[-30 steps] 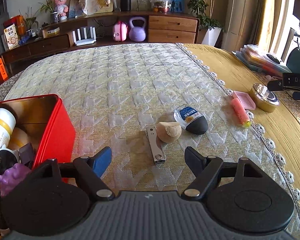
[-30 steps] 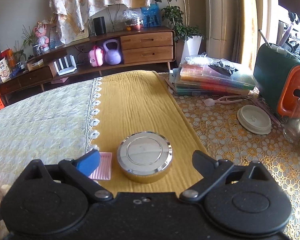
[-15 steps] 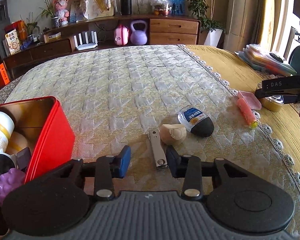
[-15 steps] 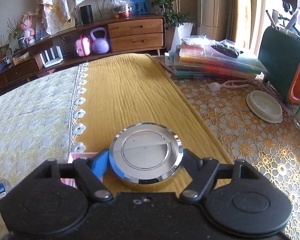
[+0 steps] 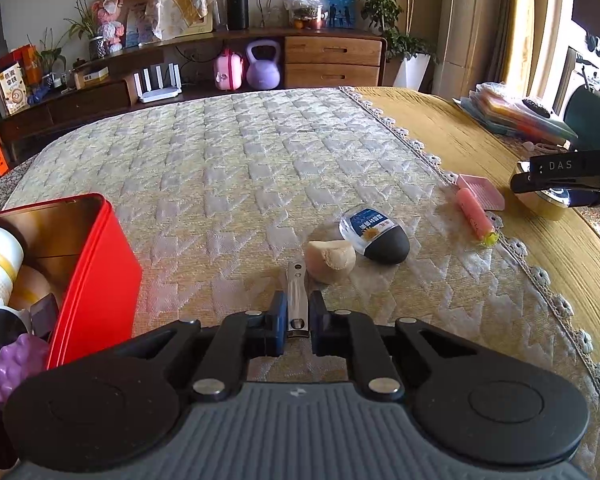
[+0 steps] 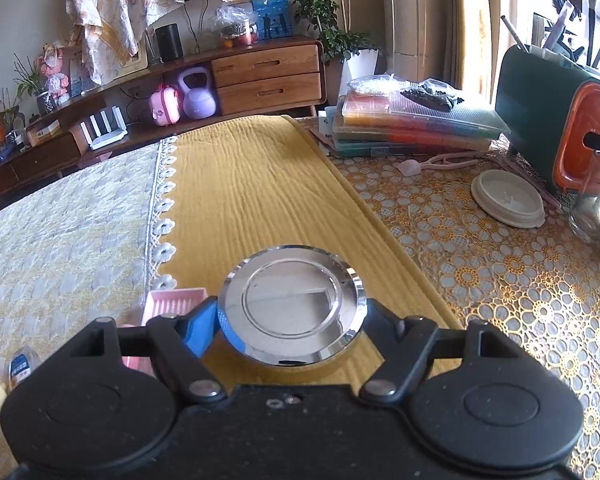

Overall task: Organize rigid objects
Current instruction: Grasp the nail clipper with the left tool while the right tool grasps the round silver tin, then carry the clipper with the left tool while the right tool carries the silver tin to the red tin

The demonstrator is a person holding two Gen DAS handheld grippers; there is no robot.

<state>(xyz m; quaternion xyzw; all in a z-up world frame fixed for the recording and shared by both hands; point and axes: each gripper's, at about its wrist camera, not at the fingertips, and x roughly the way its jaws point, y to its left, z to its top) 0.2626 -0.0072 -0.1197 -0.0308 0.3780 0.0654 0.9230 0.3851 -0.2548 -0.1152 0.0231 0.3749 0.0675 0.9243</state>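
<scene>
In the left wrist view my left gripper (image 5: 298, 322) is shut on the near end of a metal nail clipper (image 5: 296, 284) that lies on the quilted cloth. Just beyond it lie a beige shell-like piece (image 5: 330, 260) and a small clear bottle with a black cap (image 5: 374, 232). An open red box (image 5: 92, 276) holding several items stands at the left. In the right wrist view my right gripper (image 6: 292, 320) is shut on a round gold tin with a mirror lid (image 6: 292, 308), a pad on either side. That tin (image 5: 544, 204) also shows at the right edge of the left view.
A pink tube (image 5: 474, 216) and a pink ridged tray (image 6: 172, 300) lie by the lace edge between the two grippers. Stacked plastic cases (image 6: 416, 128), a white lid (image 6: 508, 198), a green container (image 6: 540, 100) and a glass (image 6: 592, 216) stand at the right.
The left jaws came together from wide open onto the nail clipper. The right gripper moved up to the round tin and its jaws closed against the tin's sides.
</scene>
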